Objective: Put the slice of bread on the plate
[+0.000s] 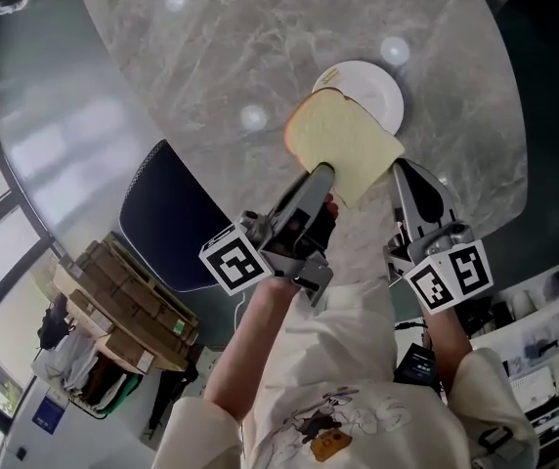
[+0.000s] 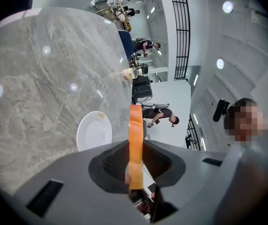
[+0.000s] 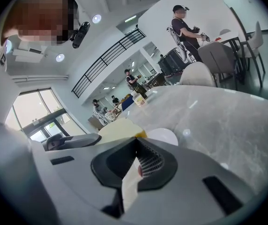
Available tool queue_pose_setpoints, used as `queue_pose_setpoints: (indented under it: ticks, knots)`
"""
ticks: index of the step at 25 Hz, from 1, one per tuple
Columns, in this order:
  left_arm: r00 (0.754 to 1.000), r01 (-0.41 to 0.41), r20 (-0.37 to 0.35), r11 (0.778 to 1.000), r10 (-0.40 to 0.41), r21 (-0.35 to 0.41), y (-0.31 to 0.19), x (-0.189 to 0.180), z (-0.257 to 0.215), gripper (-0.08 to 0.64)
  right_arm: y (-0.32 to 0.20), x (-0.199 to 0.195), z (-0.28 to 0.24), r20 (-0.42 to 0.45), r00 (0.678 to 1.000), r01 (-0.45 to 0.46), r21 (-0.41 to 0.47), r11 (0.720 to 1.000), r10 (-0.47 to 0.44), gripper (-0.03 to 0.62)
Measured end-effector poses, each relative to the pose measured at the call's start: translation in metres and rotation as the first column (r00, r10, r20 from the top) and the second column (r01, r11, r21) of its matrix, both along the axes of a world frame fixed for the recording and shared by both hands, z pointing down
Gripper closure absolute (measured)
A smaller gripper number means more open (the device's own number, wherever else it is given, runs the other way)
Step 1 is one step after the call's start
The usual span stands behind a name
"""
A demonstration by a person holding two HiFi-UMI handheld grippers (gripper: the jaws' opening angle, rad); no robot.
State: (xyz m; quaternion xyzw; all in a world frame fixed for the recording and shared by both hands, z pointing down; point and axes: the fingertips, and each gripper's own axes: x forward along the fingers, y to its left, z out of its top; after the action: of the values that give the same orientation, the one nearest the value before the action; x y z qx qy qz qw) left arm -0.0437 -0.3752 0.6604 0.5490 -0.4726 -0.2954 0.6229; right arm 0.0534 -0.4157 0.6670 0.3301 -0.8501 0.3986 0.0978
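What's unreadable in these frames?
- Head view: slice of bread covers the near rim of the plate; gap between them unclear.
- Right gripper view: right gripper and bread hide most of the plate.
- Left gripper view: bread edge-on, faces hidden.
- Yellow mark on plate: too small to identify.

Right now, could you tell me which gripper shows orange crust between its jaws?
The left gripper: orange crust of the bread stands between its jaws; the right gripper pinches a pale part.
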Motion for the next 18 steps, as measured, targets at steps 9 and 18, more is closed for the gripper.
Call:
queue_pose_setpoints:
  ticks: [9, 18]
  knots:
    - [0.999, 0.010, -0.051, 0.996, -0.015, -0.087, -0.034, 0.009, 0.071, 0.468, -0.033, 0.005, 0.066, -0.031, 0.999, -0.022, -0.043, 0.999, 0.021, 0.586]
    - [0.995, 0.040, -0.080, 0.975, -0.059, -0.220, -0.026, 0.013, 0.092, 0.466, -0.030, -0.003, 0.062, -0.032, 0.999, -0.034, -0.056, 0.998, 0.033, 0.588]
